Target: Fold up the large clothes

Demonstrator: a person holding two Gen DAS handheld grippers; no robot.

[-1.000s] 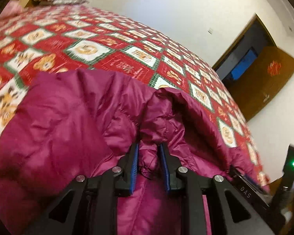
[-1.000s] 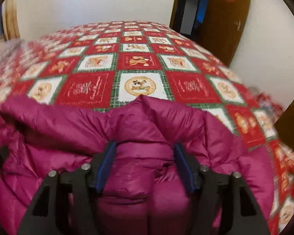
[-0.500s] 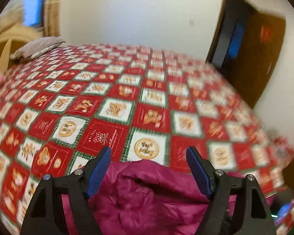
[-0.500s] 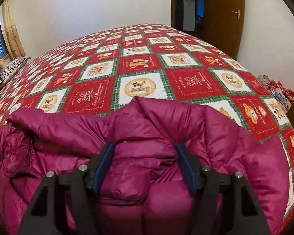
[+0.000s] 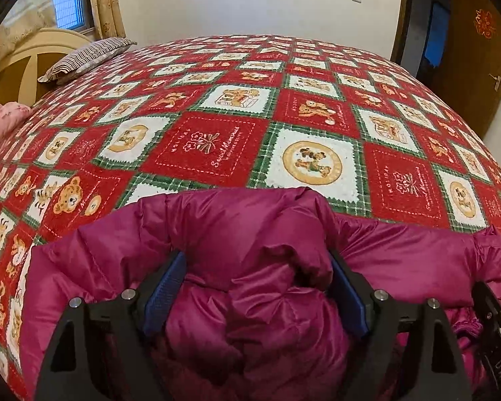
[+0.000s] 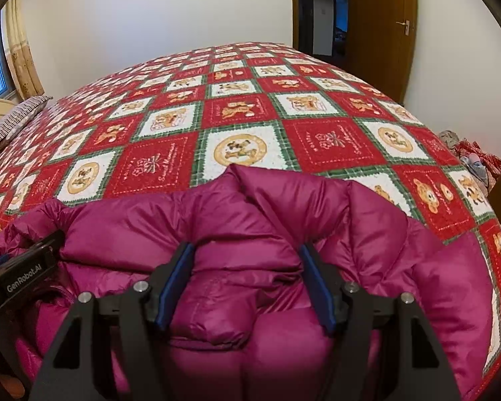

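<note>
While opening at lower centre of the left wrist view, straddles with the left tongs (image 5: 255,295) a bunched fold of the magenta down jacket (image 5: 250,227), blue pads wide and not pressing on it. Clamps with the right tongs (image 6: 247,284), at lower centre of the right wrist view, a thick puffy fold of the same jacket, pads pushed into both flanks at a middling gap. Fills the bottom of both frames with the jacket, heaped on the bed's near edge. Shows beyond it the red-and-white checked bedspread (image 5: 210,147), a striped pillow (image 5: 83,56) at upper left, a brown door (image 6: 380,33) at upper right.
</note>
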